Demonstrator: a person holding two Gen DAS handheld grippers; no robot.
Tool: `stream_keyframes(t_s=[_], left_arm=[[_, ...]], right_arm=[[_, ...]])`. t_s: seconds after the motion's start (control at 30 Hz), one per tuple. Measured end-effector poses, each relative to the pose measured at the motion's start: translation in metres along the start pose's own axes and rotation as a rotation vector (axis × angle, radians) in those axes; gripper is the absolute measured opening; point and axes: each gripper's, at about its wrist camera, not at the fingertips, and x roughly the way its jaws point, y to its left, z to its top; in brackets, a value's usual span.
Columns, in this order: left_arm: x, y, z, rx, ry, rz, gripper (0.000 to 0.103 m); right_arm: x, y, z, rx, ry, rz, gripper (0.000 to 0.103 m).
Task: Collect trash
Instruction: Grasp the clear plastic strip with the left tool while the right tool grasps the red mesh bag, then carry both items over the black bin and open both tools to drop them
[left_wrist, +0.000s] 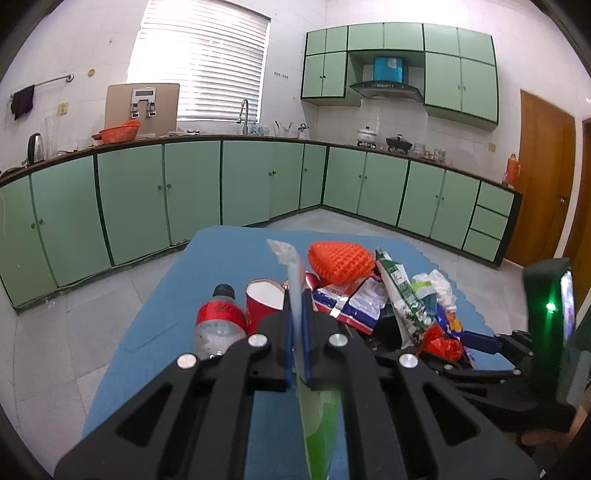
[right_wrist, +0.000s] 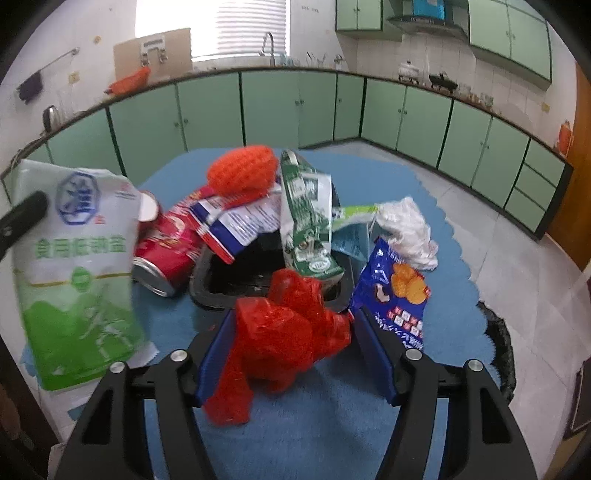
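1. Between the blue pads of the left gripper (left_wrist: 298, 314), which are pressed together, a white and green salt bag (right_wrist: 74, 266) is pinched edge-on; in the right wrist view the same bag is seen hanging flat to the left of the right gripper, raised off the cloth.
2. Just left of the left gripper's fingers, a plastic bottle with a red label (left_wrist: 218, 321) is seen, and beside it a red paper cup (left_wrist: 263, 301).
3. Ahead of and to the right of the left gripper, a heap of trash is piled on the blue cloth (left_wrist: 155, 332): an orange mesh sleeve (left_wrist: 341, 261) on top, a red, white and blue wrapper (left_wrist: 354, 301) below it, and a green and white carton (left_wrist: 400, 291) standing tilted.
4. Between the spread fingers of the right gripper (right_wrist: 295, 343), a crumpled red plastic bag (right_wrist: 284, 332) is framed; whether the pads press on it cannot be told.
5. Beyond that bag, a black tray (right_wrist: 207, 284) is seen under the heap, with a red can (right_wrist: 166, 254) lying on its side to its left.
6. Right of the right gripper's fingers, a blue snack packet (right_wrist: 395, 291) is propped, and behind it a crumpled white tissue (right_wrist: 406, 225) lies on the cloth.
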Motion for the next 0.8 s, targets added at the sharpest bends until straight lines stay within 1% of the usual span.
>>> stream_keyframes(t_s=[0.03,0.13,0.2,0.3,0.4,0.57,0.67,0.8], left_arm=[[0.001,0.002,-0.001,-0.001,0.005,0.0,0.004],[0.005,0.003,-0.003,-0.009,0.027,-0.005,0.004],[0.005,0.002,-0.004,-0.009,0.031,-0.01,0.004],[0.003,0.0,-0.004,-0.006,0.025,-0.016,0.003],[-0.003,0.0,0.0,-0.008,0.003,-0.017,0.003],[-0.013,-0.004,0.01,-0.017,-0.046,-0.042,0.002],[-0.018,-0.01,0.02,-0.008,-0.078,-0.067,0.002],[-0.02,-0.026,0.034,0.017,-0.114,-0.125,0.002]], right_arm=[[0.006,-0.001,-0.001,0.0,0.022,0.006,0.05],[0.011,-0.004,-0.003,0.011,0.045,0.045,0.028],[0.007,-0.007,-0.003,0.012,0.043,0.065,0.022],[-0.004,-0.012,-0.002,0.022,0.018,0.114,0.019],[-0.025,-0.018,0.002,0.016,-0.051,0.187,0.018],[-0.051,-0.03,0.017,0.027,-0.166,0.314,0.018],[-0.064,-0.037,0.026,0.046,-0.21,0.339,0.018],[-0.081,-0.051,0.041,0.076,-0.26,0.315,0.018]])
